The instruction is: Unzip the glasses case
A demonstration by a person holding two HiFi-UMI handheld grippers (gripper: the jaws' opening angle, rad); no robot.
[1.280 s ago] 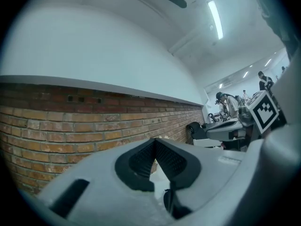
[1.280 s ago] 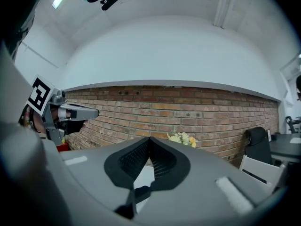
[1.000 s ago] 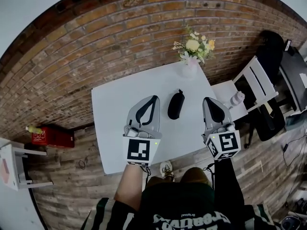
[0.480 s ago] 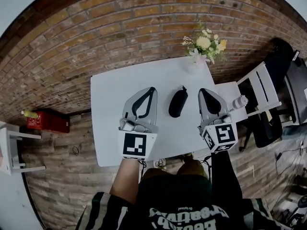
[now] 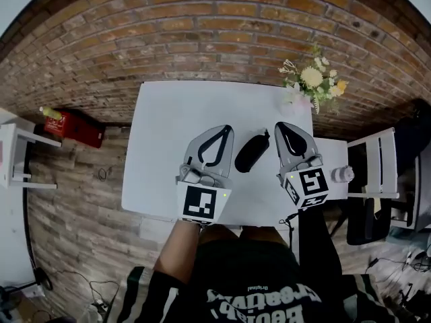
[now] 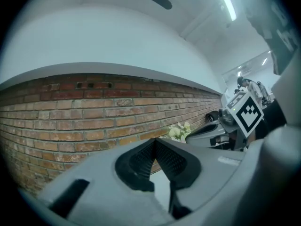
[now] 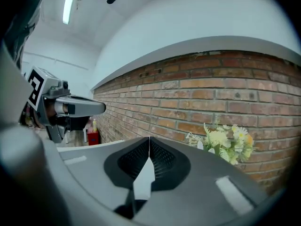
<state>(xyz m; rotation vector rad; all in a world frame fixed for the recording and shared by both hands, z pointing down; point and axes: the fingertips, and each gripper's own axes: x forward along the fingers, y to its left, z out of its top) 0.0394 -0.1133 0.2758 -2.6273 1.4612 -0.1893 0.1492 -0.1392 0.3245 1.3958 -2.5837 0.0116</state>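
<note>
A black zipped glasses case (image 5: 250, 153) lies on the white table (image 5: 168, 126), between my two grippers in the head view. To its left hovers my left gripper (image 5: 227, 128), shut and empty, its tips level with the case's far end. My right gripper (image 5: 278, 126) is to the case's right, shut with nothing in it. In the left gripper view the left gripper (image 6: 154, 141) points at the brick wall, with its tips meeting. The right gripper (image 7: 149, 139) looks the same in its own view. The case is hidden in both gripper views.
A vase of flowers (image 5: 311, 84) stands at the table's far right corner. A white chair (image 5: 374, 167) with a bottle (image 5: 342, 175) stands to the right. A red box (image 5: 77, 128) sits on the floor at the left. A brick wall (image 5: 222, 39) backs the table.
Both grippers have moved forward over the table and closer to the case, the right one further. The head camera has shifted, so the table sits more central.
</note>
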